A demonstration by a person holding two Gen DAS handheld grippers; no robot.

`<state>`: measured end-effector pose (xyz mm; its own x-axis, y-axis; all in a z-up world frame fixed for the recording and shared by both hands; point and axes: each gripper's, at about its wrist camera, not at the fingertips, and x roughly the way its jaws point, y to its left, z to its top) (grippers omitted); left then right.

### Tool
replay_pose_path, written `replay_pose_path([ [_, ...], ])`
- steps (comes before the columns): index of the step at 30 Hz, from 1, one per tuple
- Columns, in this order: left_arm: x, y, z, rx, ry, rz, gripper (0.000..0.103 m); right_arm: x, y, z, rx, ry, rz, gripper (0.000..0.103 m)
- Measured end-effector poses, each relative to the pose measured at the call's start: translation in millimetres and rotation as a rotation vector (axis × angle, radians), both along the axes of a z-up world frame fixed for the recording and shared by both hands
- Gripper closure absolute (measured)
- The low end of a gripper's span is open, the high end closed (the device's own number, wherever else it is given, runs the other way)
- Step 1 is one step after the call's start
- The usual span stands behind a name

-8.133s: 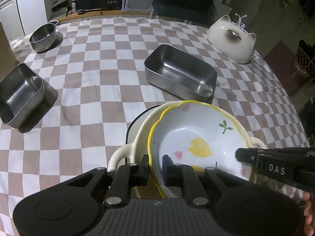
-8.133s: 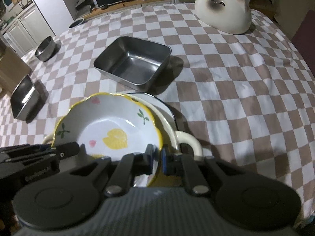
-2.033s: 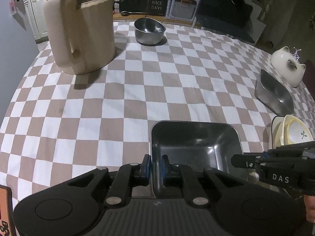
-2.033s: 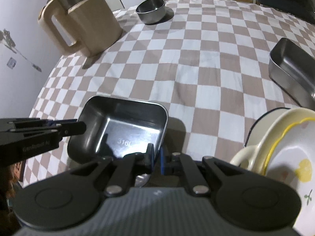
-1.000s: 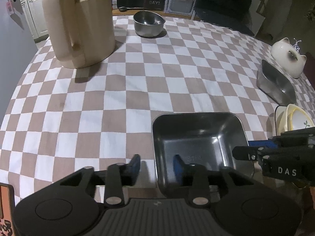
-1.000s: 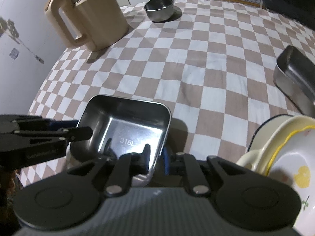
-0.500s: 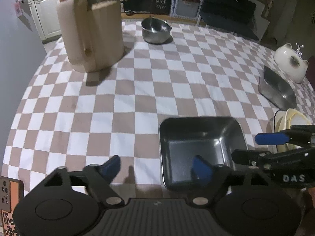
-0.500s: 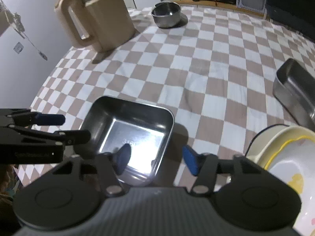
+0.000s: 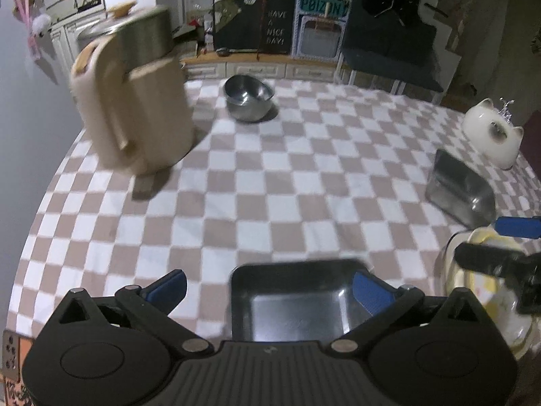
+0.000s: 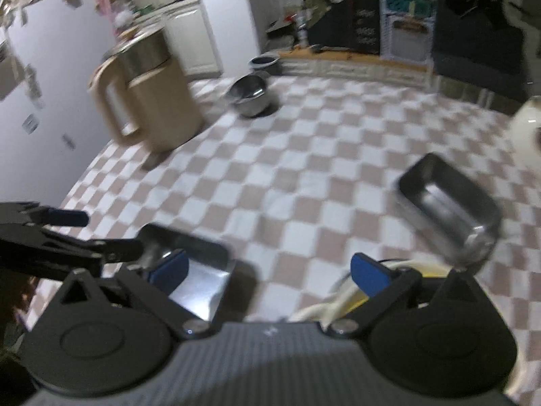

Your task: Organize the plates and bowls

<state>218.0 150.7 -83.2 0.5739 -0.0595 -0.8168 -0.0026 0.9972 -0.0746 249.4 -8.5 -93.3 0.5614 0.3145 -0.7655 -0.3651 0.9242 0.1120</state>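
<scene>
A small square steel tray (image 9: 297, 299) sits on the checkered tablecloth close in front of my left gripper (image 9: 270, 289), which is open and above it, touching nothing. The tray also shows in the right wrist view (image 10: 192, 270). My right gripper (image 10: 268, 272) is open and empty, raised above the table between that tray and the stacked yellow-rimmed bowl on a cream plate (image 10: 341, 301). The stack shows at the right edge of the left wrist view (image 9: 487, 291). A larger steel tray (image 9: 460, 191) (image 10: 446, 203) lies farther right. A round steel bowl (image 9: 248, 99) (image 10: 252, 99) stands at the back.
A tall beige jug (image 9: 135, 111) (image 10: 145, 101) stands at the back left. A white cat-shaped ornament (image 9: 492, 133) sits at the far right. The table edge (image 9: 44, 203) curves close on the left. Kitchen cabinets lie beyond the table.
Both grippers let go of the small square tray, opened wide and drew up and back from it. The tray stays on the cloth.
</scene>
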Motion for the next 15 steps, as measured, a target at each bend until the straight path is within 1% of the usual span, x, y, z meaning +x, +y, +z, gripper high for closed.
replay_pose_path([
  [2, 7, -12, 4, -0.004, -0.018, -0.007, 0.000, 4, -19, 7, 0.015, -0.023, -0.046, 0.000],
  [7, 27, -44, 10, -0.017, -0.066, -0.022, 0.000, 18, -73, 18, 0.085, -0.042, -0.188, 0.000],
  [11, 45, -73, 13, -0.031, -0.096, -0.032, 0.000, 32, -116, 19, 0.131, -0.038, -0.323, 0.000],
  [15, 63, -99, 12, -0.033, -0.107, -0.030, 0.000, 42, -155, 14, 0.157, -0.021, -0.422, 0.000],
])
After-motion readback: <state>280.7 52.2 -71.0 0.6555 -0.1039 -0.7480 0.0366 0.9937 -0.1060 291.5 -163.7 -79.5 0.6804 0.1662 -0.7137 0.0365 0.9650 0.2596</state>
